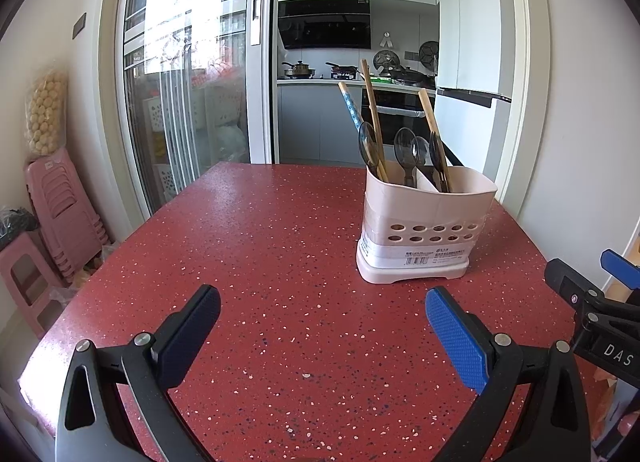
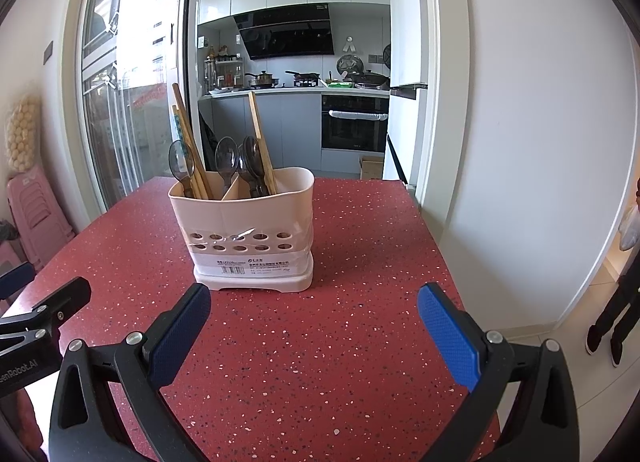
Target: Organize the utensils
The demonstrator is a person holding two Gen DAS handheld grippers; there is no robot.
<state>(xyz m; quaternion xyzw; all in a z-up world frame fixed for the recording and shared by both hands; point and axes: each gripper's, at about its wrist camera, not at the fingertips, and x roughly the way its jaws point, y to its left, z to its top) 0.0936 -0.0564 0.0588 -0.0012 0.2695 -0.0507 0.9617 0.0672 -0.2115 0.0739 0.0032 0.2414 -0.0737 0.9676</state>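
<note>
- Our left gripper (image 1: 322, 326) and right gripper (image 2: 314, 322) hang wide apart and hold nothing, above the red desk (image 2: 360, 230).
- The spoons (image 2: 226, 160) and chopsticks (image 2: 262, 142) stand in the pink holder (image 2: 244, 218); none lies loose on the desk.
- This fits a finished sorting, or mixed compartments before re-sorting.
- We read "DAS" and "enRobot.AI" on the grippers; the holder's barcode label is too small.

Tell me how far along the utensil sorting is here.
Spoons and chopsticks all stand in the holder, mixed across both compartments. Nothing is in hand: left tongs and right tongs are open. No loose utensils show on the table; regrouping may remain.
</note>
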